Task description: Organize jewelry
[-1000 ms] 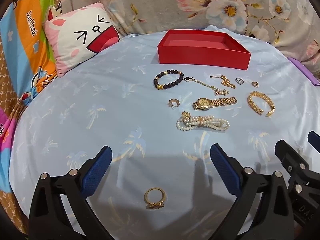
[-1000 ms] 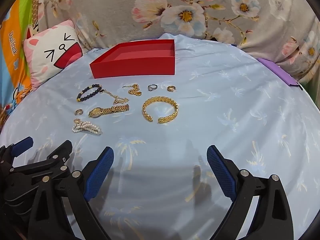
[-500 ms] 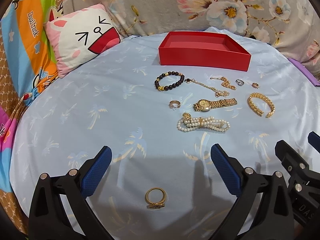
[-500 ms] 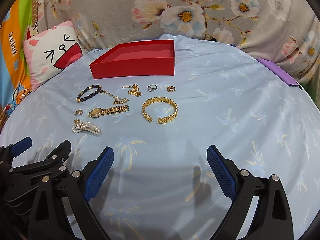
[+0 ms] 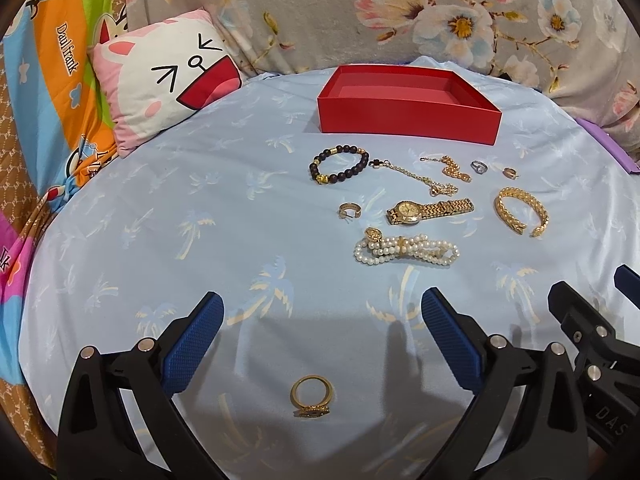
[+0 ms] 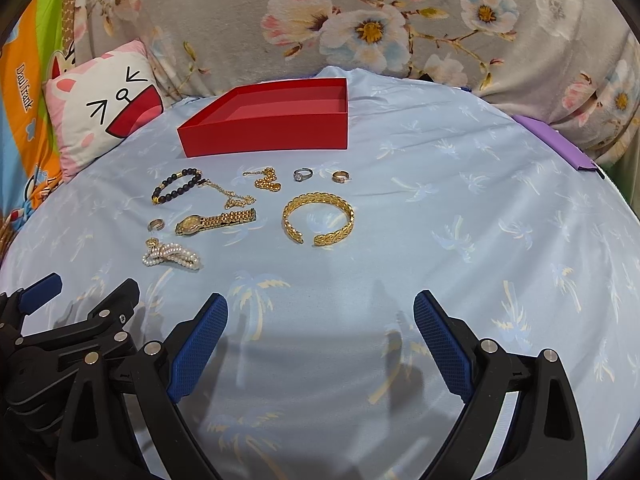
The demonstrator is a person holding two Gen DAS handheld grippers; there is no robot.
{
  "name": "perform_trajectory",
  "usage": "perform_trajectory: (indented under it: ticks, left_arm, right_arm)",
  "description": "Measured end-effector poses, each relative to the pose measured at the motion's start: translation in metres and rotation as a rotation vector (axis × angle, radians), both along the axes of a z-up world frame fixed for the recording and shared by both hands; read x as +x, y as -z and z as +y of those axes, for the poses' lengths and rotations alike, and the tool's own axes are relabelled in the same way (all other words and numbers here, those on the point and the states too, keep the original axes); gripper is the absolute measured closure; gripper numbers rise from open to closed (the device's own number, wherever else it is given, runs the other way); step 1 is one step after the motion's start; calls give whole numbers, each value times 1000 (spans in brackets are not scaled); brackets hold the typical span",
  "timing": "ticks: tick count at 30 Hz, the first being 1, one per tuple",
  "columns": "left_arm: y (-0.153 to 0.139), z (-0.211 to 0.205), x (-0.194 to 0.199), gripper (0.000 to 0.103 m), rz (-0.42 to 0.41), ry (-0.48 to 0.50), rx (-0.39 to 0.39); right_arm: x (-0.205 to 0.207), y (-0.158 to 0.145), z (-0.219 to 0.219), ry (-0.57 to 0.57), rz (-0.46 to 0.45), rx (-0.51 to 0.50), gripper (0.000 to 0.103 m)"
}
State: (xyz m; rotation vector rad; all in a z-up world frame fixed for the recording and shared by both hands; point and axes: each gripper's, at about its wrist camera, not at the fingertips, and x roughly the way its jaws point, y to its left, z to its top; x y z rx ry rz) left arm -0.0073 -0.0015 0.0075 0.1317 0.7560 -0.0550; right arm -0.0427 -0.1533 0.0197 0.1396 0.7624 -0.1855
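Two hand-held grippers w/ blue ribbed pads hover side by side over a pale blue sheet (image 5: 160, 208) printed w/ palm trees. The left gripper (image 5: 320, 316) has its jaws spread wide and grips nothing. A gold ring (image 5: 311, 396) lies flat on the sheet between its two fingers, close in toward the tool's base, touching neither pad. The right gripper (image 6: 320, 316) is equally wide apart and empty, w/ only bare sheet between its pads.

Ahead of both tools, well beyond the fingertips, the rest of the jewelry is spread out. Nearest the left tool's tips is a pearl bracelet (image 5: 404, 250). Just past it lies a gold watch (image 5: 428, 210), w/ a small gold hoop (image 5: 349, 210) to its left. Further ahead is a dark bead bracelet (image 5: 338, 168), a thin gold chain (image 5: 420, 178) and a clumped gold chain (image 5: 452, 168). Right of those sit a silver ring (image 5: 478, 166) and a small gold band (image 5: 509, 172). A gold cuff bangle (image 6: 318, 218) lies ahead of the right tool, slightly left of its centre line.

Furthest ahead, beyond all the pieces, stands an open red box (image 5: 408, 120), its inside empty. A cartoon-face pillow (image 5: 160, 80) rests far ahead-left. Floral grey fabric (image 6: 360, 20) forms the backdrop.
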Motion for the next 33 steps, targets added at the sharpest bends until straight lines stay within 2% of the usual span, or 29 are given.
perform_trajectory:
  ticks: [33]
  left_arm:
    - [1, -2, 0, 6, -13, 17, -21]
  right_arm:
    - [-2, 2, -7, 16, -4, -1, 11]
